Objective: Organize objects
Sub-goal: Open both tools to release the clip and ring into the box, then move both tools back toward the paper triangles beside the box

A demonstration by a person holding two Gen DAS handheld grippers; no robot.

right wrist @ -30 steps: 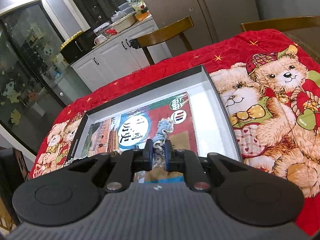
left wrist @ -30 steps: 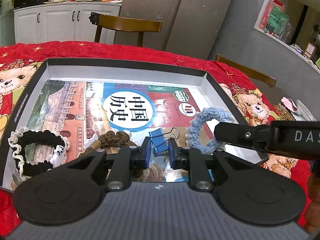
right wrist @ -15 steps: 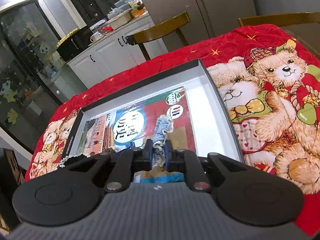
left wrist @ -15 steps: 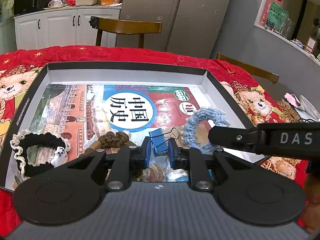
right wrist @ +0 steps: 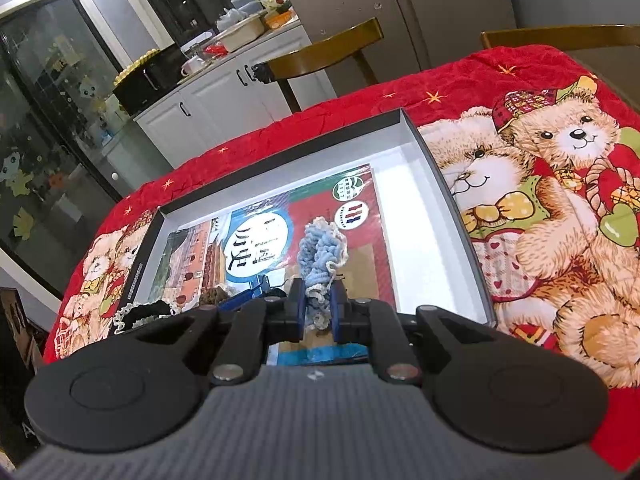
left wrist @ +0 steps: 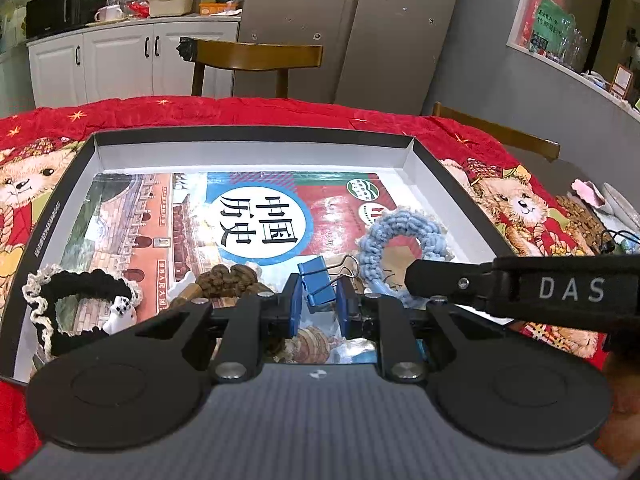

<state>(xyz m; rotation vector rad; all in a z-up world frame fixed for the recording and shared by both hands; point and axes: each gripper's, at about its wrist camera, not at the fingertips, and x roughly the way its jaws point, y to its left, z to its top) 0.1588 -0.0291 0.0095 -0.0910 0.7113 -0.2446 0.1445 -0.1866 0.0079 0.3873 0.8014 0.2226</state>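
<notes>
A shallow black box with a white inside holds a picture book. My left gripper is shut on a blue binder clip just above the book. My right gripper is shut on a light blue crocheted scrunchie, which also shows in the left wrist view, standing up over the book's right part. A black scrunchie with a white trim and a brown knotted bracelet lie on the book at the left.
The box sits on a red teddy-bear tablecloth. Wooden chairs stand behind the table. Small items lie on the cloth to the right of the box.
Both grippers have lifted and drawn back slightly with their objects held; the scrunchie now stands a little higher over the book.
</notes>
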